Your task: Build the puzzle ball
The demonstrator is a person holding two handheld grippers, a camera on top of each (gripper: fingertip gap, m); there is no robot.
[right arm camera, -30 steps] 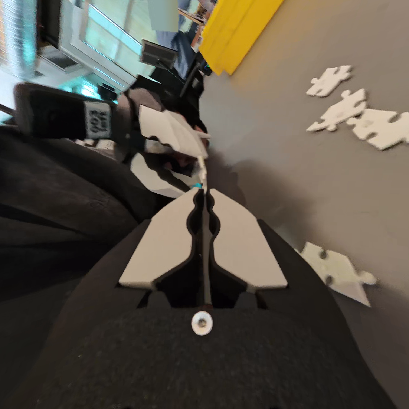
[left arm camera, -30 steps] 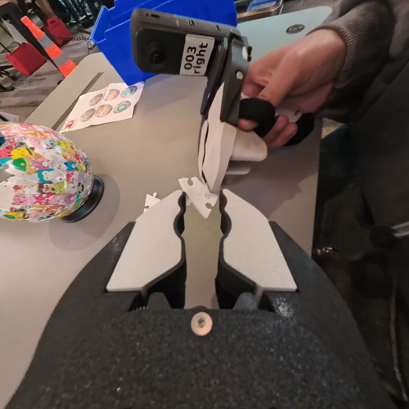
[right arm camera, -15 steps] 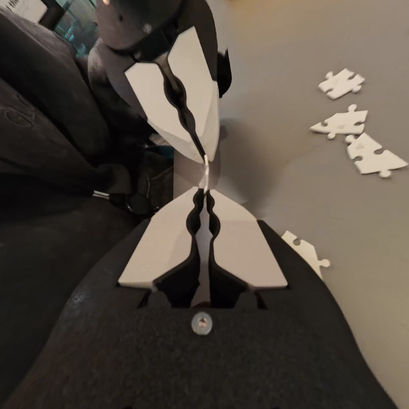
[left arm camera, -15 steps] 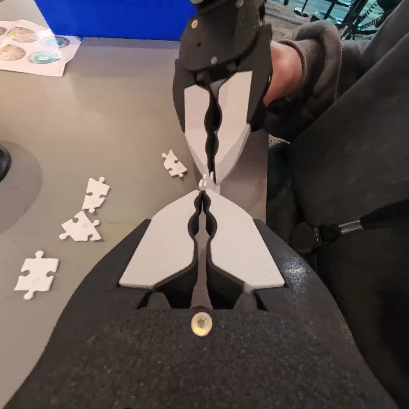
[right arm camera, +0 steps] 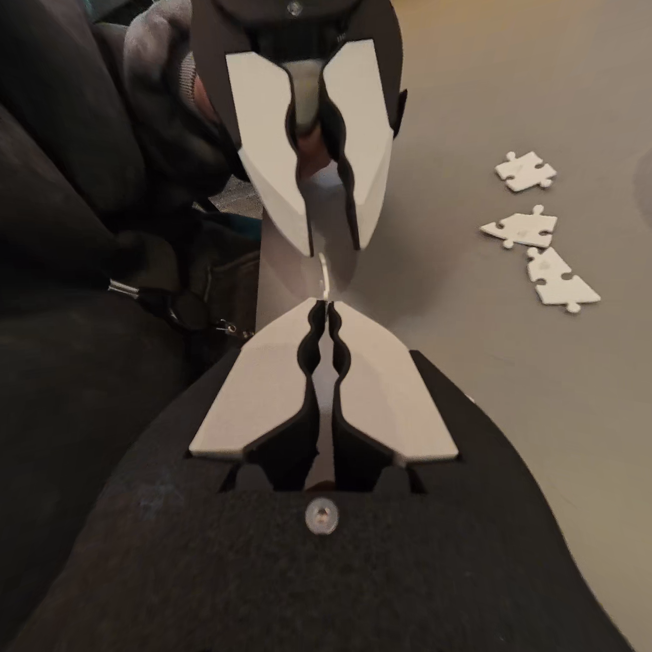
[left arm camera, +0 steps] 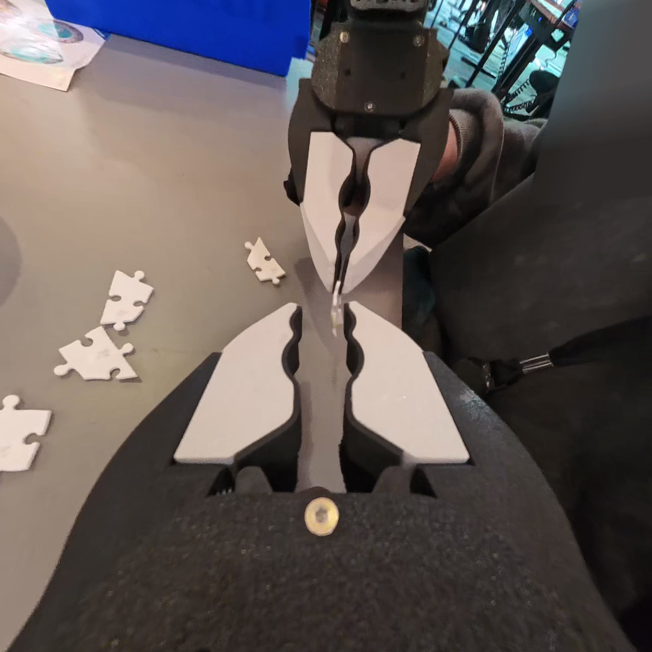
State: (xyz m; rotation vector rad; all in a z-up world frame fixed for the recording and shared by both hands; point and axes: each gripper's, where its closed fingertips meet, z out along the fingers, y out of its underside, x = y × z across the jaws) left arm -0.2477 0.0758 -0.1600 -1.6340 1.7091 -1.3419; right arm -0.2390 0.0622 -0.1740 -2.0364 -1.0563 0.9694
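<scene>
right gripper (right arm camera: 326, 303) pinches a puzzle piece (right arm camera: 325, 275) edge-on; left gripper (left arm camera: 323, 312) gapes; only left view shows the blue bin (left arm camera: 183, 31).

Grey table (left arm camera: 169, 183); loose white puzzle pieces (left arm camera: 97, 358)

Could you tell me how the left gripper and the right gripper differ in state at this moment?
The left gripper is open, a clear gap between its fingers, while the right gripper is shut at its tips. The right gripper pinches the puzzle piece edge-on; the left gripper holds nothing, and that piece only reaches into its gap. Both share white fingers on black bodies and face each other tip to tip above the grey table.
</scene>
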